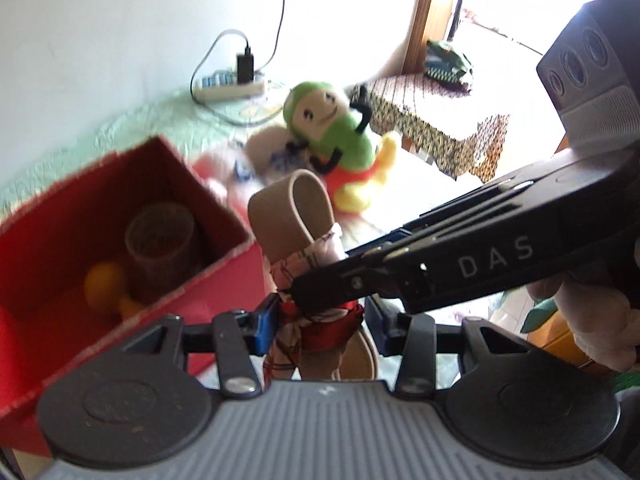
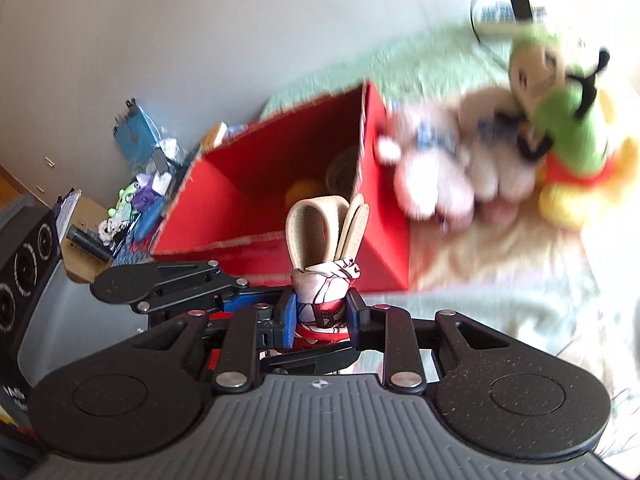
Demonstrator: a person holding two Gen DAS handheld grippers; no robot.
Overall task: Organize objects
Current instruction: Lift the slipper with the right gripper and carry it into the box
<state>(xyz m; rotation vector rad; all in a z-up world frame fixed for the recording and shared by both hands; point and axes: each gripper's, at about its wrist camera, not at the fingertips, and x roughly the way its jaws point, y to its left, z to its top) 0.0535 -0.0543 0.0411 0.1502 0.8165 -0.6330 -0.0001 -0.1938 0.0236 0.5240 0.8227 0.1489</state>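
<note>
A bundle (image 1: 316, 248) of beige looped slippers tied with a white-and-red cloth hangs above the bed, just right of the open red box (image 1: 224, 292). In the left wrist view my left gripper (image 1: 320, 320) is shut on the bundle's cloth-wrapped part, a blue pad on each side. My right gripper (image 1: 304, 284) reaches in from the right and its tip meets the same cloth. In the right wrist view my right gripper (image 2: 320, 314) is shut on the bundle (image 2: 320, 220), with the left gripper (image 2: 160, 284) close on its left and the red box (image 2: 384, 220) right behind.
The box holds a brown cylinder (image 1: 160, 236) and an orange object (image 1: 108, 280). A green plush toy (image 1: 332, 128) and a pale plush (image 2: 440, 168) lie on the bed behind the box. A power strip (image 1: 228, 84), a cloth-covered side table (image 1: 432, 112) and floor clutter (image 2: 140, 184) surround the bed.
</note>
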